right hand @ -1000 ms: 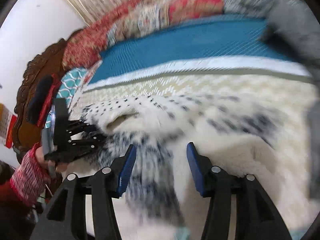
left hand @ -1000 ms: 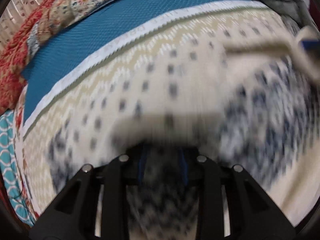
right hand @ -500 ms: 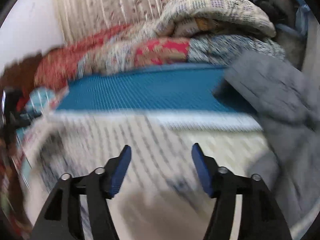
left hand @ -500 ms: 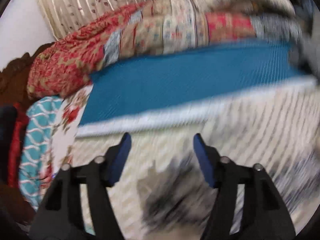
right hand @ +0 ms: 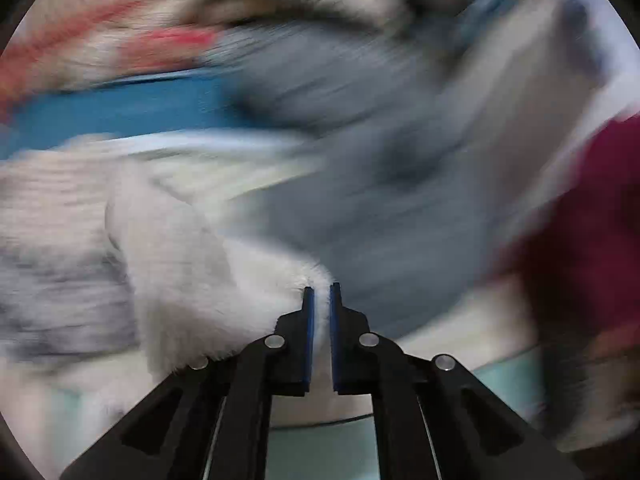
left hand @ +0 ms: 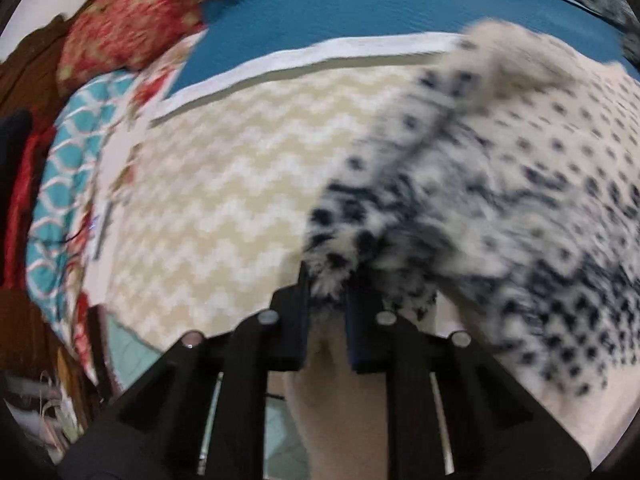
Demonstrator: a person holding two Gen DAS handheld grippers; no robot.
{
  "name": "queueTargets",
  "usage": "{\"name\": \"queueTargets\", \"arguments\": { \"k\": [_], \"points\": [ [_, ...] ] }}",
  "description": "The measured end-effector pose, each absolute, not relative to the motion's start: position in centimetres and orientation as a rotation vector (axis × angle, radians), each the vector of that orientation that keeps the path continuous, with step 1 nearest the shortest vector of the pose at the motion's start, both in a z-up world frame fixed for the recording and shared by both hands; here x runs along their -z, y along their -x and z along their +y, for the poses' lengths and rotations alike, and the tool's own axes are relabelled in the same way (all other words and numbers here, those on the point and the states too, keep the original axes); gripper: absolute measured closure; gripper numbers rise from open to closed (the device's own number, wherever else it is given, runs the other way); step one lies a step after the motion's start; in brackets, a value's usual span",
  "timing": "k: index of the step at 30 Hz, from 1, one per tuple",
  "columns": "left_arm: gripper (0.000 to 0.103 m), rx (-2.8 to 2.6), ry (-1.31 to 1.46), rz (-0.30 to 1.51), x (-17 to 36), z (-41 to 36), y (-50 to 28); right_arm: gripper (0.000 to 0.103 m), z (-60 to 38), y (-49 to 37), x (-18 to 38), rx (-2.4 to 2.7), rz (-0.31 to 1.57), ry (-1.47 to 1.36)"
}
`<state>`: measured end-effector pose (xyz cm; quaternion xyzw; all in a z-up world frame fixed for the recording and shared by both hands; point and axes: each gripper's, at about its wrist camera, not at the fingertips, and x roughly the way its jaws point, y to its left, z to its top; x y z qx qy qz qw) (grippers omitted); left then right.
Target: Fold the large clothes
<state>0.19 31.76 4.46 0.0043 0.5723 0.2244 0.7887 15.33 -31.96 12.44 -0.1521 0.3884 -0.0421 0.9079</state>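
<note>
Sweater (left hand: 500,184): one, cream fleece with dark spots; lay on the bed cover toward the left camera's right side, one fluffy edge drawn up into the left gripper. In the right view it showed as pale fur (right hand: 192,264), much blurred.
Left gripper (left hand: 326,300): jaws nearly together, pinching a tuft of the sweater's spotted edge between the blue pads.
Right gripper (right hand: 322,292): jaws almost closed, a thin fold of the white fur caught between them at the tips.
Bed cover (left hand: 224,184): one, cream zigzag weave with a white border band; bare on the left side, under the sweater on the right.
Blue mat (left hand: 360,12): one, teal, textured; lay beyond the white band, touching it.
Quilt (left hand: 132,24): one, red floral patchwork, bunched at the far left corner beside the mat.
Teal sheet (left hand: 60,168): one, lattice print, along the bed's left edge.
Grey garment (right hand: 380,184): one, heaped directly ahead of the right gripper, just beyond the held fur; blur hid its outline.
Maroon cloth (right hand: 592,216): one, at the right edge beside the grey garment; kind could not be told.
Obstruction: the grey heap crowded the bed on the sweater's right side; the left side of the cover lay free.
</note>
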Motion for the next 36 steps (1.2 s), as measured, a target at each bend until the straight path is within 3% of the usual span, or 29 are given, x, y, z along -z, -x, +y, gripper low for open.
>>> {"name": "queueTargets", "arguments": {
  "k": [3, 6, 9, 12, 13, 15, 20, 26, 27, 28, 29, 30, 31, 32, 33, 36],
  "points": [
    [0.079, -0.432, 0.03, 1.212, -6.2, 31.9, 0.8, 0.082, -36.5, -14.6, -15.4, 0.116, 0.777, 0.176],
    [0.061, -0.38, -0.024, 1.177, -8.3, 31.0, 2.5, 0.08, -39.5, -12.9, -17.6, 0.139, 0.735, 0.094],
    [0.061, -0.318, -0.074, 1.151, -10.3, 30.3, 4.2, 0.075, -40.3, -11.6, -19.0, 0.082, 0.7, -0.005],
    [0.059, -0.33, -0.102, 1.088, -13.2, 30.2, 4.6, 0.033, -36.3, -11.2, -19.8, -0.077, 0.682, -0.036],
    [0.056, -0.325, -0.104, 1.065, -14.0, 30.0, 4.1, 0.031, -34.6, -11.7, -20.0, -0.147, 0.692, -0.049],
    [0.037, -0.303, -0.151, 1.008, -15.7, 28.8, 1.7, 0.025, -30.2, -13.7, -20.0, -0.293, 0.706, -0.082],
    [0.029, -0.178, -0.319, 0.983, -15.5, 23.4, -7.0, 0.021, -19.3, -21.3, -17.0, -0.566, 0.826, -0.015],
    [0.031, -0.239, -0.45, 1.184, -7.2, 23.8, -16.0, 0.021, -8.5, -30.4, -11.2, -0.607, 0.97, 0.149],
    [0.047, -0.262, -0.455, 1.203, -6.2, 24.3, -16.5, 0.021, -7.5, -31.8, -10.3, -0.623, 0.991, 0.141],
    [0.056, -0.297, -0.46, 1.227, -5.0, 25.0, -17.1, 0.021, -6.5, -33.0, -9.3, -0.636, 1.02, 0.129],
    [0.076, -0.306, -0.436, 1.248, -3.9, 25.6, -17.4, 0.021, -5.6, -34.2, -8.0, -0.64, 1.065, 0.125],
    [0.093, -0.297, -0.407, 1.259, -3.2, 26.0, -17.4, 0.041, -5.1, -35.3, -6.3, -0.649, 1.122, 0.114],
    [0.093, -0.294, -0.384, 1.257, -2.5, 26.4, -17.2, 0.065, -4.9, -35.4, -5.2, -0.675, 1.164, 0.085],
    [0.094, -0.302, -0.38, 1.241, -2.2, 26.5, -17.0, 0.079, -4.7, -35.4, -4.3, -0.705, 1.196, 0.045],
    [0.096, -0.307, -0.379, 1.219, -2.2, 26.4, -16.9, 0.085, -4.9, -35.2, -4.5, -0.712, 1.165, 0.02],
    [0.096, -0.319, -0.338, 1.147, -4.4, 27.0, -17.8, 0.086, -6.5, -36.3, -6.9, -0.713, 1.038, -0.083]
  ]
}}
